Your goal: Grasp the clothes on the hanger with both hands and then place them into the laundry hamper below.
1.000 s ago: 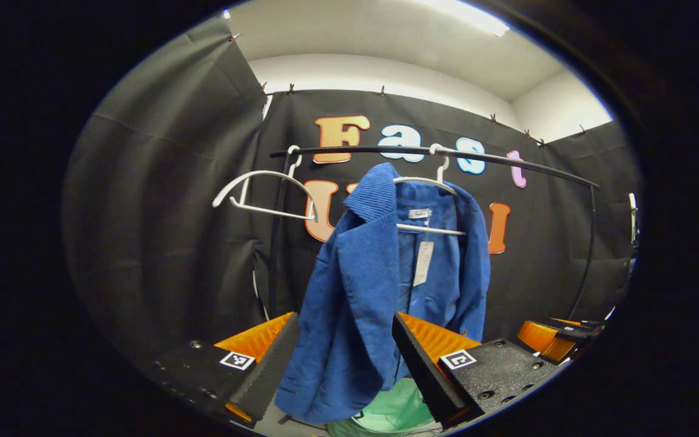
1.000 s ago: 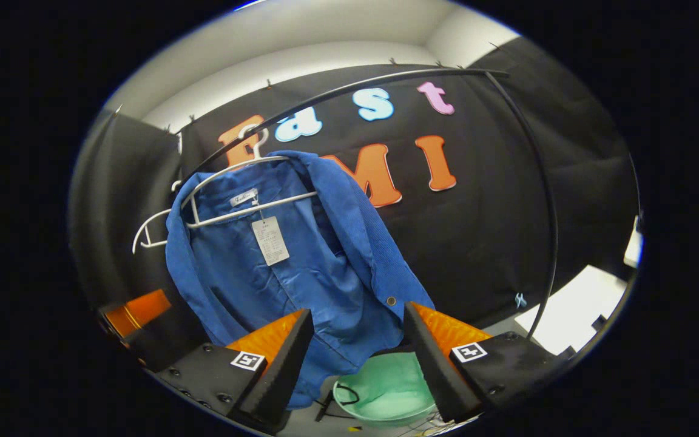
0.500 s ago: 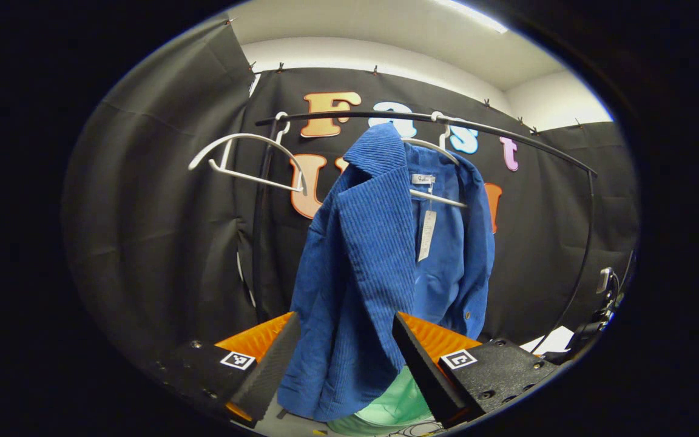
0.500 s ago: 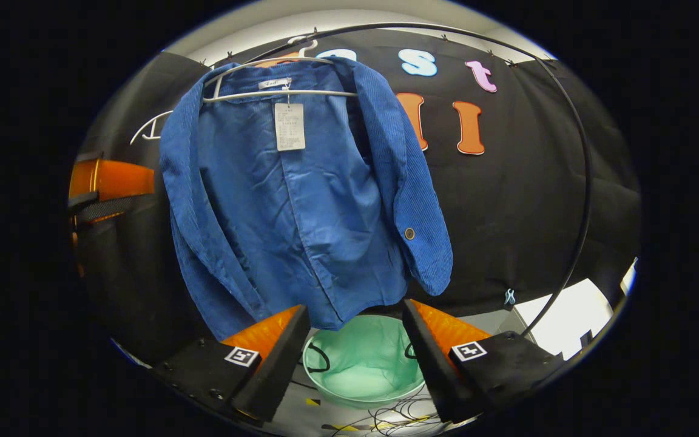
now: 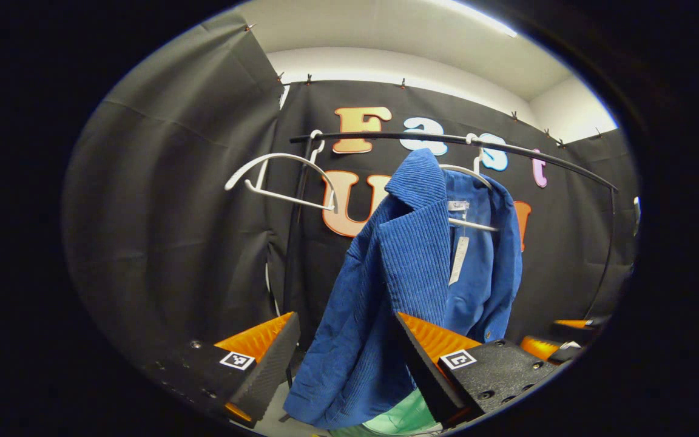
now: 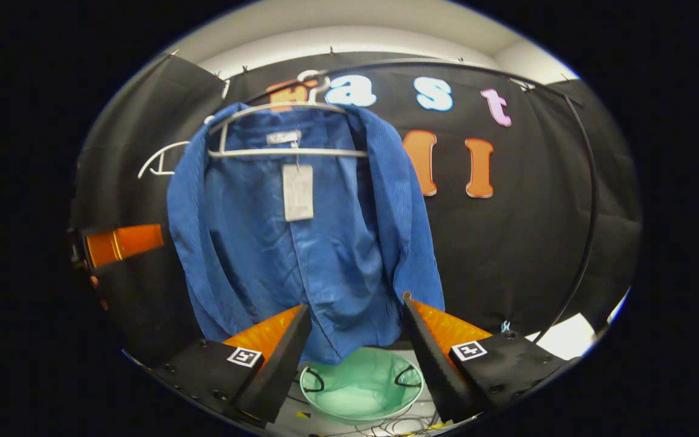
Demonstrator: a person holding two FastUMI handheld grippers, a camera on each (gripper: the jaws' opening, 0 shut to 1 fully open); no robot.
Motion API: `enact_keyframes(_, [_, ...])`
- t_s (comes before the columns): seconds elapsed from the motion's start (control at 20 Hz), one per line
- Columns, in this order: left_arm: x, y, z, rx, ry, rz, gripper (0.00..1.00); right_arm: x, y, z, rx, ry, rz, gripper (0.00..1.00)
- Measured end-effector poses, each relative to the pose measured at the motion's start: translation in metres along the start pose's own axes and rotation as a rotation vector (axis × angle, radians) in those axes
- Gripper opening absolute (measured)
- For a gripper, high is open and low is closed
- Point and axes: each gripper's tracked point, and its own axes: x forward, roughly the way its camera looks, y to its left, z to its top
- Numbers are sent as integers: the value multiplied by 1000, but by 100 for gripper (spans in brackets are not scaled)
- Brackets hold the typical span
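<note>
A blue corduroy jacket (image 5: 410, 285) (image 6: 301, 243) hangs open on a white hanger (image 6: 289, 149) from the black rail (image 5: 446, 141), a paper tag (image 6: 298, 192) dangling inside. The green laundry hamper (image 6: 361, 388) (image 5: 407, 419) stands on the floor under it. My left gripper (image 5: 349, 364) is open, its fingers either side of the jacket's lower front edge, which hangs a little beyond them. My right gripper (image 6: 355, 352) is open too, in front of the jacket's hem and above the hamper. The right gripper (image 5: 559, 343) also shows far right in the left gripper view, the left gripper (image 6: 122, 243) at the left of the right gripper view.
A second white hanger (image 5: 280, 182) (image 6: 161, 161) hangs empty on the rail left of the jacket. The rail's black upright (image 5: 292, 255) stands behind it, and the rail curves down at the right (image 6: 586, 230). Cables (image 6: 386, 428) lie on the floor by the hamper.
The left gripper view has swung left, so the jacket now sits further right in it. The right gripper view has tilted up and the jacket sits lower. Both grippers stay open.
</note>
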Motion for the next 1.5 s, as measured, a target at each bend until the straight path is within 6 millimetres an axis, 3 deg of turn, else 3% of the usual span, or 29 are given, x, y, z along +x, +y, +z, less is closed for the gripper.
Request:
enact_keyframes(0.1, [-5,-4,8,4,-18,27,99,-11,-7,31,30,-34,26,98])
enact_keyframes(0.2, [-9,-17,16,25,-23,41,96,-11,-17,48,81,-21,51,99])
enact_keyframes(0.3, [-9,-33,28,47,-29,55,94,-6,-32,67,89,-32,82,100])
enact_keyframes(0.4, [-11,-47,42,63,-59,85,98,1,-43,80,62,-72,111,100])
enact_keyframes(0.75, [-7,-84,57,54,-77,171,96,46,-71,96,64,-63,217,100])
enact_keyframes(0.95, [2,-91,64,66,-82,221,94,69,-92,108,82,-77,252,100])
enact_keyframes(1.0, [5,-93,66,70,-89,231,94,75,-99,108,79,-81,254,93])
enact_keyframes(1.1, [12,-94,67,87,-96,260,98,85,-109,104,78,-70,265,93])
enact_keyframes(1.15, [15,-96,66,91,-93,268,94,90,-114,101,83,-56,266,94])
enact_keyframes(1.3, [22,-105,63,85,-88,267,96,104,-129,99,87,-48,265,94])
enact_keyframes(1.35, [26,-106,62,85,-86,268,94,108,-132,101,85,-56,263,100])
enact_keyframes(1.45, [35,-105,59,90,-75,270,94,119,-138,101,69,-59,254,92])
enact_keyframes(1.5, [40,-104,57,92,-69,274,94,125,-139,100,63,-57,251,99])
